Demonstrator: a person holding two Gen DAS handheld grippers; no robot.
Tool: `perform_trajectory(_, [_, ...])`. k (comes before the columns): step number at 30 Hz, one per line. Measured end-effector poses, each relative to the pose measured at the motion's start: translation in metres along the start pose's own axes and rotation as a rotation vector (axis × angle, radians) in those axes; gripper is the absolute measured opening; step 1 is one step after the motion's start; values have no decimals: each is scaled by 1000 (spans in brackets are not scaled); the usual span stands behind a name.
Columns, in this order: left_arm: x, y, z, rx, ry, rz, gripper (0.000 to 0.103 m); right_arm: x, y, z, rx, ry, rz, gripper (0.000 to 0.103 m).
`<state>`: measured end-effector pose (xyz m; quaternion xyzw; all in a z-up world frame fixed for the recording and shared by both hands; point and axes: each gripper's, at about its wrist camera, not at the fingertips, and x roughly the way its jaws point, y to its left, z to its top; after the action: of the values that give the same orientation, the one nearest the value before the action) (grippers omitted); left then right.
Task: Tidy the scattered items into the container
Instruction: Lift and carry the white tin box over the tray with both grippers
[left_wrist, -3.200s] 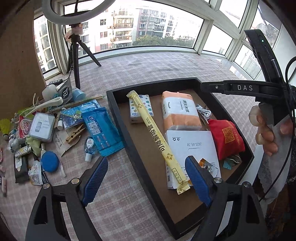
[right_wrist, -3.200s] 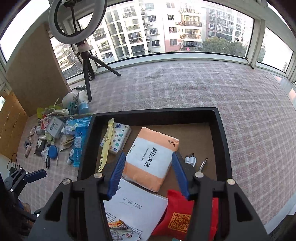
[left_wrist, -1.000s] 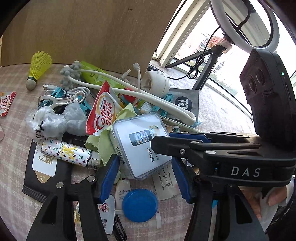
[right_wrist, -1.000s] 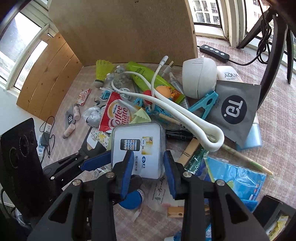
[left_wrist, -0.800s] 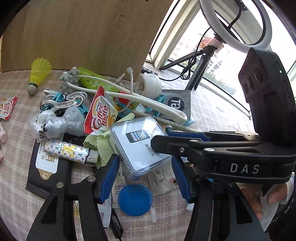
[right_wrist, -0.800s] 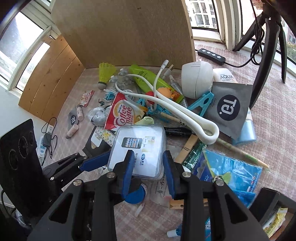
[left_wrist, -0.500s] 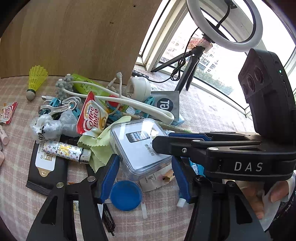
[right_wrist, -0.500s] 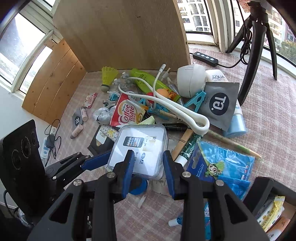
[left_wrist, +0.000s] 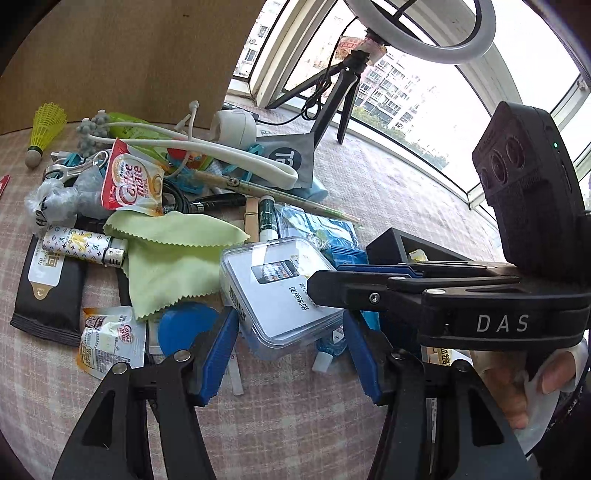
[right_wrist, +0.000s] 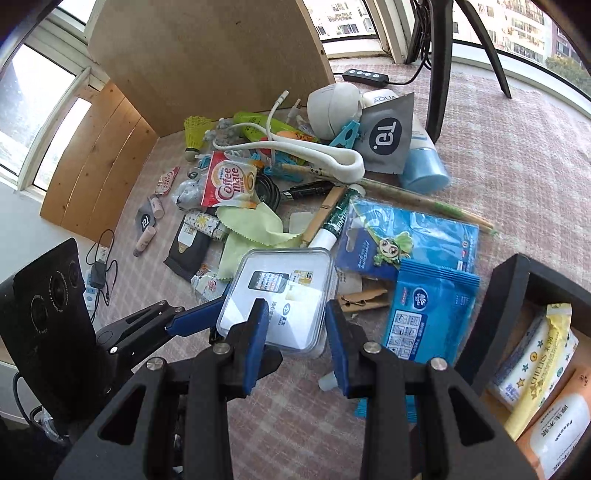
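I am carrying the clear rectangular plastic case (right_wrist: 286, 299) above the clutter, both the left gripper (left_wrist: 288, 350) and right gripper (right_wrist: 295, 345) pinching its edges, near the black tray (right_wrist: 517, 295). If either hand is drifting apart, I judge it slipping out.

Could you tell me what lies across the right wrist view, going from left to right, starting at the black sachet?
Black sachet → clear plastic case → blue wet-wipes pack → black tray holding tissue packs.
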<state>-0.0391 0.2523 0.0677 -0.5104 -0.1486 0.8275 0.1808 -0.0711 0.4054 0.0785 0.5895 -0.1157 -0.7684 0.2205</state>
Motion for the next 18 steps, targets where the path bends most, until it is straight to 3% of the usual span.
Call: perform_trajectory(18, [17, -9, -27, 13, 65, 0, 55, 6, -11, -35, -3, 32, -16, 33])
